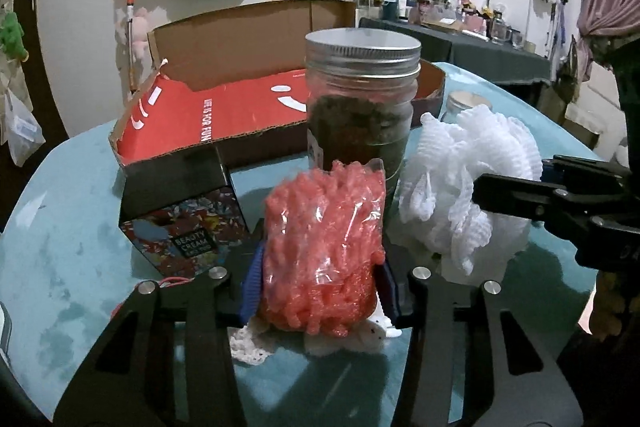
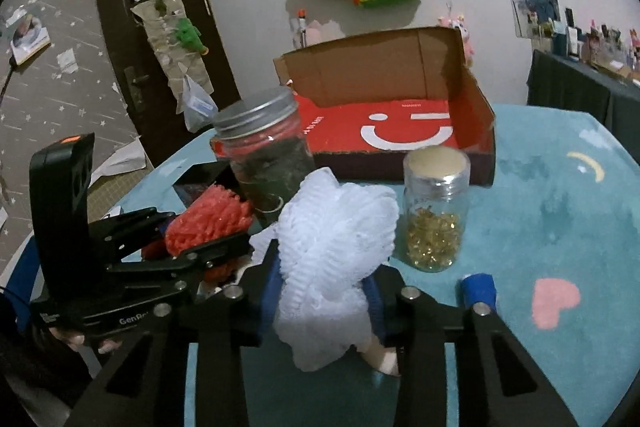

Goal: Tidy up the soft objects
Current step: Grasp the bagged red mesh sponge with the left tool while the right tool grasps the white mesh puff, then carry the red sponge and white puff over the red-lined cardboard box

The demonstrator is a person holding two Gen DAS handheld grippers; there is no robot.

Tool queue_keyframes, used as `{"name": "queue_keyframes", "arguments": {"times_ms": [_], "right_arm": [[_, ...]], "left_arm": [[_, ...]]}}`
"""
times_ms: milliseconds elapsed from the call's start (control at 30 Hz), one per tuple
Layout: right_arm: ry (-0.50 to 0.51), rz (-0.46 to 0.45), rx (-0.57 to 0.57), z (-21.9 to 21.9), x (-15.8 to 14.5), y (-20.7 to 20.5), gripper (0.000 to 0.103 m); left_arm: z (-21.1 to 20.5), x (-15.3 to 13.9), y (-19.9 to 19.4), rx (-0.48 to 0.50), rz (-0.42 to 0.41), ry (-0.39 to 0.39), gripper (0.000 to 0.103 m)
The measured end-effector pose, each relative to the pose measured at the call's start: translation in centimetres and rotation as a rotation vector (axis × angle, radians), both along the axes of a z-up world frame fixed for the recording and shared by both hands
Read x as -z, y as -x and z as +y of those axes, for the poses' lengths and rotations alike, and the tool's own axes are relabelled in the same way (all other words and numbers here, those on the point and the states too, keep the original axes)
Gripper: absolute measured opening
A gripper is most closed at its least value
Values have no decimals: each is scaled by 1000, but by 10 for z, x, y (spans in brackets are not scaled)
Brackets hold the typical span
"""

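Observation:
A pink foam-net bundle (image 1: 324, 239) wrapped in clear plastic stands on the teal table between the blue pads of my left gripper (image 1: 320, 287), which is shut on it. To its right lies a white foam net (image 1: 468, 183), with my right gripper (image 1: 516, 183) reaching in from the right. In the right wrist view the white foam net (image 2: 336, 227) is pinched between the pads of my right gripper (image 2: 322, 295). My left gripper (image 2: 200, 235) holds the pink bundle (image 2: 208, 223) at the left. An open cardboard box (image 1: 248, 39) with a red floor sits behind.
A metal-lidded jar of dark contents (image 1: 360, 99) stands right behind the pink bundle. A small jar of gold bits (image 2: 434, 223) is right of the white net. A black cream box (image 1: 180, 211) sits left. A blue roll (image 2: 478, 291) lies near my right fingers.

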State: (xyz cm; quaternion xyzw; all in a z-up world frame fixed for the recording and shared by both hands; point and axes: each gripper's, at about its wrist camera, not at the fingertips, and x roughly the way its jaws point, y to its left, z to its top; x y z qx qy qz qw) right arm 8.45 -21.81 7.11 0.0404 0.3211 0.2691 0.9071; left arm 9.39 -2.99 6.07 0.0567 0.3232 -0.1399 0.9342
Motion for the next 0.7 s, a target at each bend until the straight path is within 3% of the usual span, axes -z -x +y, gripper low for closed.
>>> {"name": "queue_keyframes", "arguments": {"times_ms": [700], "right_arm": [[-38,-126,27,-20,-47,29,33]], "left_arm": [[24,-48,39,-30,-108,24,44]]}}
